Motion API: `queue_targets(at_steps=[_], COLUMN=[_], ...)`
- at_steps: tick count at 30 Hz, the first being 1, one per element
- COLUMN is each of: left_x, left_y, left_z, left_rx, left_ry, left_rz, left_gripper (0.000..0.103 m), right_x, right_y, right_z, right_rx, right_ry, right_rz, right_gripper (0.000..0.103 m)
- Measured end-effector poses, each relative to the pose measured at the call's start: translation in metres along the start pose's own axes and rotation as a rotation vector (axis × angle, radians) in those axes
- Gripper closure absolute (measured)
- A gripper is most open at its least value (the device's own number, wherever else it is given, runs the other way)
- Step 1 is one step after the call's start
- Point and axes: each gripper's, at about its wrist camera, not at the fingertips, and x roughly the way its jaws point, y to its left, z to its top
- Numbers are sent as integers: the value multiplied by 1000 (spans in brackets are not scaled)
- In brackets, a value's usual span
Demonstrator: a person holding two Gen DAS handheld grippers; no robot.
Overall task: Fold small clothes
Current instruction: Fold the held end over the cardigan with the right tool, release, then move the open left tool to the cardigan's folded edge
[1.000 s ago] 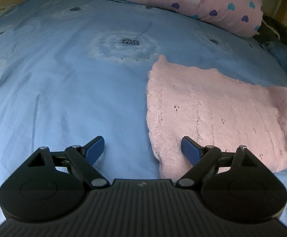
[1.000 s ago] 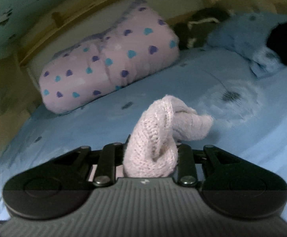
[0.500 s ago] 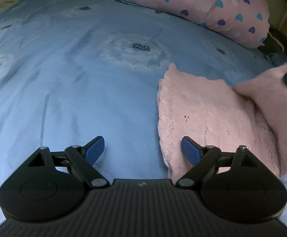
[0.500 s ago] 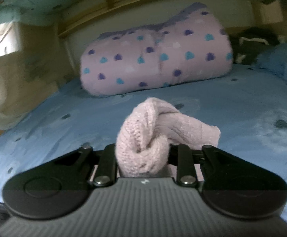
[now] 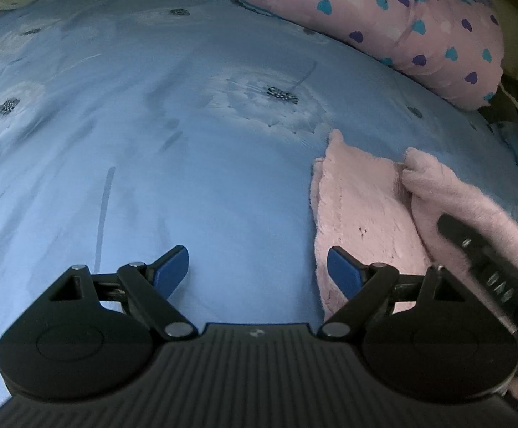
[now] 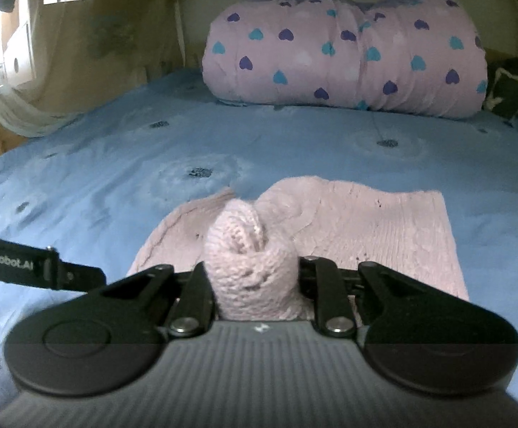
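A small pink knitted garment point(image 5: 358, 214) lies on the blue bed sheet point(image 5: 152, 125), at the right in the left wrist view. My right gripper point(image 6: 255, 267) is shut on a bunched fold of the garment point(image 6: 251, 260) and holds it over the flat part point(image 6: 383, 228). It shows as a black arm point(image 5: 487, 267) at the right in the left wrist view. My left gripper point(image 5: 259, 267) is open and empty, low over the sheet, with its right finger point(image 5: 344, 271) at the garment's left edge.
A pink rolled quilt with blue and purple hearts point(image 6: 344, 53) lies along the headboard. A dark item point(image 6: 512, 85) and blue bedding sit at the far right. White netting point(image 6: 27, 114) hangs at the left bed edge. The left gripper's strap point(image 6: 27, 267) shows at left.
My right gripper has carried the garment's edge leftward over the flat part, folding it over. It has come into the left wrist view. The left gripper has stayed open.
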Motion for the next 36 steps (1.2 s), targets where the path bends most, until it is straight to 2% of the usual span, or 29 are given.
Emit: queue_targets(at_steps=[4,7,9,12,14,16,19,25,29,36], left_x=[-1,0,0,0,0,-1,-5,-16,-20,-15], left_y=[-2,-2,-3,-3,-2,-3,-5,-21,-35,-67], left_z=[0,0,0,0,0,0,1,0,-3,-10], left_rx=[3,4,4,8,9,6,0,38,67,108], left_ry=[-3,-2,-2,-5,-8,-18,-36,-90,-108,-106], left_rz=[-1,1,2,1,4,9,-1,-71,-132,-218], left_gripper=[15,15,15,15,15,15,15,15,15,15], right_x=[-12,-26,-27,-10,-9,-16,-26,-56,-73,-77], right_y=[-5,4,15,26,28,30,25,9,-11,-68], right_z=[19,21,13,-4,-14,-15,-9,1,3,2], right_rx=[82,59,6,-46,-57,-84,-47,18,8,71], right_ry=[-67,-103,-86,22,28,20,45,54,23,12], right_rz=[33,76,96,112,121,131,202,289,253,95], right_gripper=[84,84,84,81,79,67,48,46,46,45])
